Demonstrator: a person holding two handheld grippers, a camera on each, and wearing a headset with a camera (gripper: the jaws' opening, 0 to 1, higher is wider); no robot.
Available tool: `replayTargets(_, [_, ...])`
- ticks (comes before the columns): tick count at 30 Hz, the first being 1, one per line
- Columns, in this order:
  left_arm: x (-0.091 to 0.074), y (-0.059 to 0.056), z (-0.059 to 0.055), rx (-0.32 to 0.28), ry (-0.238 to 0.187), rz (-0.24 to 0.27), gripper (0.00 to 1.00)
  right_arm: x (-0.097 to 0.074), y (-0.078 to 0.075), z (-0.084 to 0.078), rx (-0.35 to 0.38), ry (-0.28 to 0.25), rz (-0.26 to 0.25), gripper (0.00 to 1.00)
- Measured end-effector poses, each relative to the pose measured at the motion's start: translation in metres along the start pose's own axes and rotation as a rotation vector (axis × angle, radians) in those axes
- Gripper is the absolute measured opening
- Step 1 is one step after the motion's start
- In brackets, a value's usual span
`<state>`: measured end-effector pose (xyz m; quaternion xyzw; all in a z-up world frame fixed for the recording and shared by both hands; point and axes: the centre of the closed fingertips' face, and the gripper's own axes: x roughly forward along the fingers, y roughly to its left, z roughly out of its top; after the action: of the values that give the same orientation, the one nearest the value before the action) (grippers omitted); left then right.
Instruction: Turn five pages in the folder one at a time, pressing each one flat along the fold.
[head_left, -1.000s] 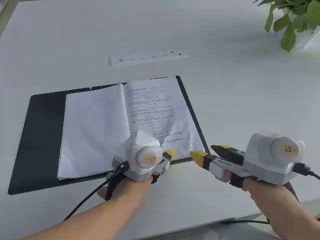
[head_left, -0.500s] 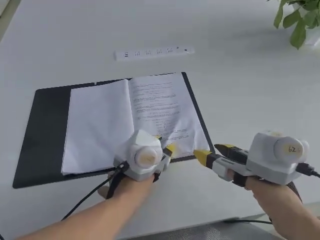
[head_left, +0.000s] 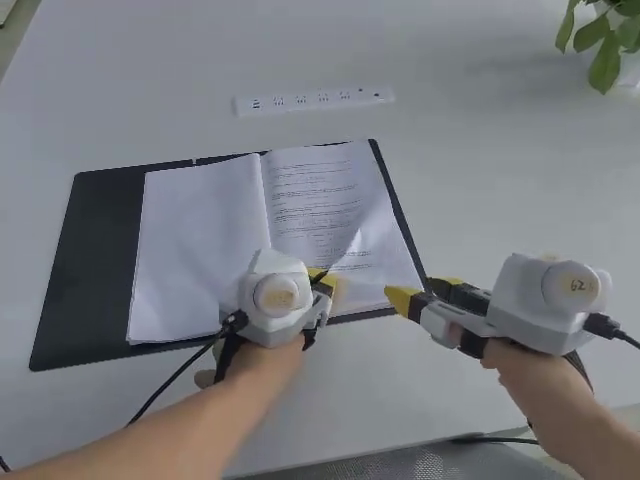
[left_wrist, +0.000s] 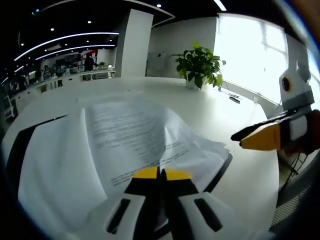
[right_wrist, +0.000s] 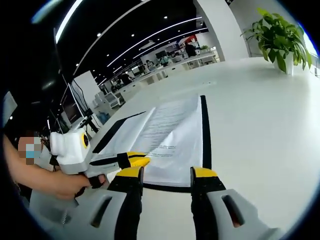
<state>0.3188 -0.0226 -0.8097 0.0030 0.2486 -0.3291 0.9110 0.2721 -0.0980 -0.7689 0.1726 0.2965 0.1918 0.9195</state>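
From above the near edge of the tabletop (head_left: 480, 180), the head view looks forward and down on the open folder (head_left: 95, 260), with a power strip (head_left: 313, 99) beyond it and a plant (head_left: 600, 45) at the far right corner. The left gripper view rides low and close over the near edge of the printed page (head_left: 320, 200), facing across the tabletop toward the plant. The right gripper view sits just off the folder's near right corner, facing along the page toward the office behind. All three views share the printed page. The left gripper (head_left: 322, 278) enters the right gripper view from the left, and the right gripper (head_left: 418, 291) enters the left gripper view from the right.
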Motion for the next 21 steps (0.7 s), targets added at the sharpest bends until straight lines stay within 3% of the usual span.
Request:
replayTargets(6, [0.0,0.0,0.0,0.004,-0.006,0.002,0.0,0.018,-0.014,-0.005,0.217,0.04,-0.046,0.31])
replayTargets(10, [0.0,0.0,0.0,0.004,-0.006,0.002,0.0,0.025,-0.018,-0.007,0.29,0.058,-0.059,0.17])
replayTargets(13, [0.0,0.0,0.0,0.004,-0.006,0.002,0.0,0.028,-0.025,-0.007,0.291,0.052,-0.086,0.0])
replayTargets(19, [0.0,-0.001,0.002,-0.007,-0.001,-0.003,0.02,0.027,-0.024,-0.006,0.321,0.029,-0.1,0.0])
replayTargets(21, [0.0,-0.005,0.003,-0.048,-0.005,-0.03,0.06,0.024,-0.023,-0.002,0.33,0.005,-0.097,0.0])
